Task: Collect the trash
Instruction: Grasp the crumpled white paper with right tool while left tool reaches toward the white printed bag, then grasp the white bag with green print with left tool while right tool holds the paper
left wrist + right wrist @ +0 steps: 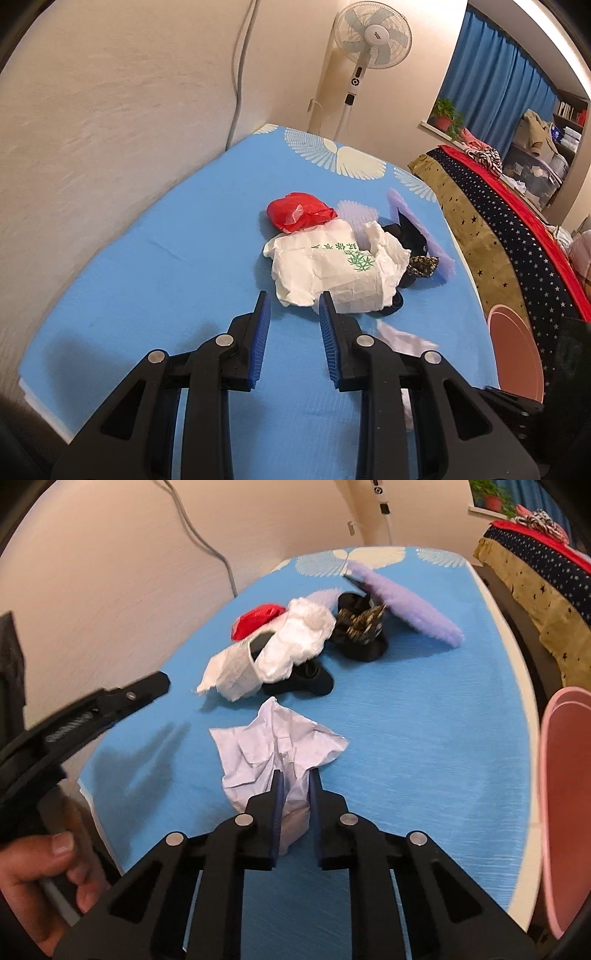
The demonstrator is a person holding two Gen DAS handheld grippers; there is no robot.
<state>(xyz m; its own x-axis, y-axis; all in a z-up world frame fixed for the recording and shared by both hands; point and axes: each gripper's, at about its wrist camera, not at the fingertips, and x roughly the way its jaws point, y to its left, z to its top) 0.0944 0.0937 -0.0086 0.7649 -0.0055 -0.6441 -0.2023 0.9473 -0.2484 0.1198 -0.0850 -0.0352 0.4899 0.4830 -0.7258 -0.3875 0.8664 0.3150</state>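
Note:
A crumpled white paper sheet [273,746] lies on the blue bed cover [424,720]; my right gripper [295,775] is closed on its near end. A white plastic bag with green print [332,269] lies mid-bed, a red plastic bag [295,214] behind it. My left gripper [293,302] is open and empty, its fingertips just short of the white bag. It also shows in the right wrist view [110,698] at the left, held by a hand. The crumpled paper shows partly behind the left gripper's right finger [402,339].
Black socks [306,681], a patterned black cloth [362,627] and a lilac fuzzy piece [406,605] lie by the bags. A pink bin [565,794] stands at the bed's right edge. A wall runs along the left, a fan [369,37] stands behind the bed.

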